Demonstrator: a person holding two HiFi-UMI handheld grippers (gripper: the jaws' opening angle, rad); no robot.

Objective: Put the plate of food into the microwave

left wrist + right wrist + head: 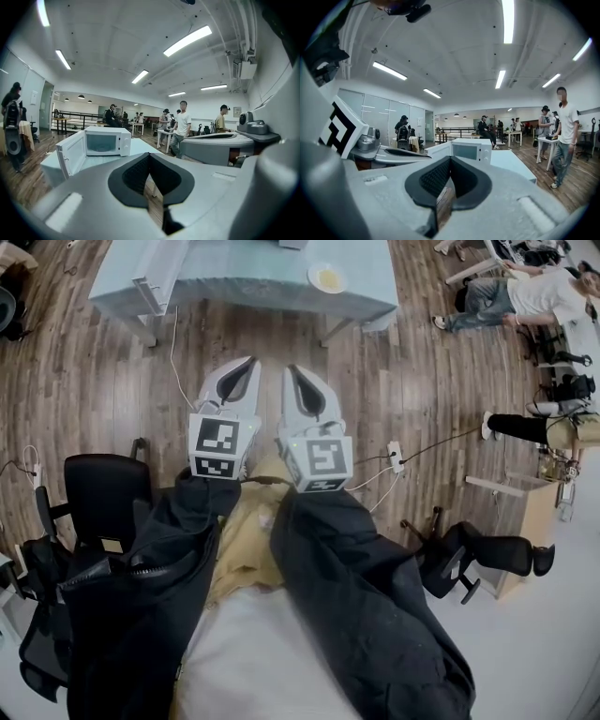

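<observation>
l gripper (249, 367), r gripper (291, 373), jaws closed, microwave (104, 141) open

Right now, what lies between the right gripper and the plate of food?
Head view: from right gripper, only wooden floor, then table top, to the plate.

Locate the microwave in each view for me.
Head view: not clearly in it; the table runs off the top edge.
Left gripper view: microwave left of centre, door swung open.
Right gripper view: microwave at centre, white, on the tabletop.
Shared landmark: the pale blue table under it, in all three views.
</observation>
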